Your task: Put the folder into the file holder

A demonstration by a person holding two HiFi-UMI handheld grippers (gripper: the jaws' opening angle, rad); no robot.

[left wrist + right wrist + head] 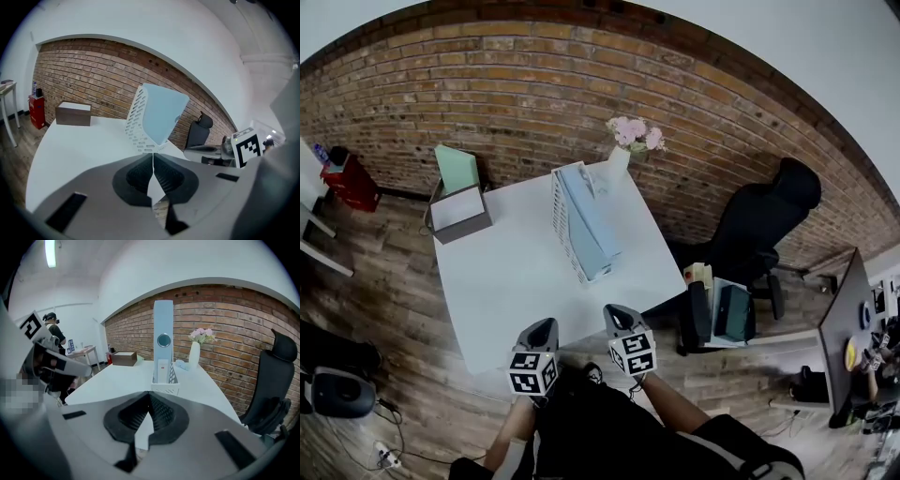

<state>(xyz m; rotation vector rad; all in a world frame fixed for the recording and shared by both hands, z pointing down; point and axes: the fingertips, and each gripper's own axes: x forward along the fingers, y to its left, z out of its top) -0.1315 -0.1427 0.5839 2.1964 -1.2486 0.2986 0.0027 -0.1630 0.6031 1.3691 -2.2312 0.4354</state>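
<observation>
Both grippers were held side by side just above the near edge of the table, apart from each other.

Left gripper: jaws fully closed, pads pressed flat together, nothing between them. It touched nothing on the table.

Right gripper: jaws likewise closed pad to pad, with nothing in its grasp. It pointed along the table toward the file holder.

The near half of the table between the grippers and the file holder was bare white surface.

The file holder, white with slotted sides, stood on the far half of the table, nearer the right edge than the left, its length running from the table's middle toward the far edge. The folder, pale blue, stood upright inside the holder, its top rising above the holder's walls. In the right gripper view its spine faced the camera, carrying a round mark and a white label. Neither gripper was in contact with it.

A white vase with pink flowers stood at the far right corner, just beyond the holder. A brown box sat at the far left corner, well apart from the holder.

A black office chair stood off the right edge. A brick wall ran behind the far edge.
</observation>
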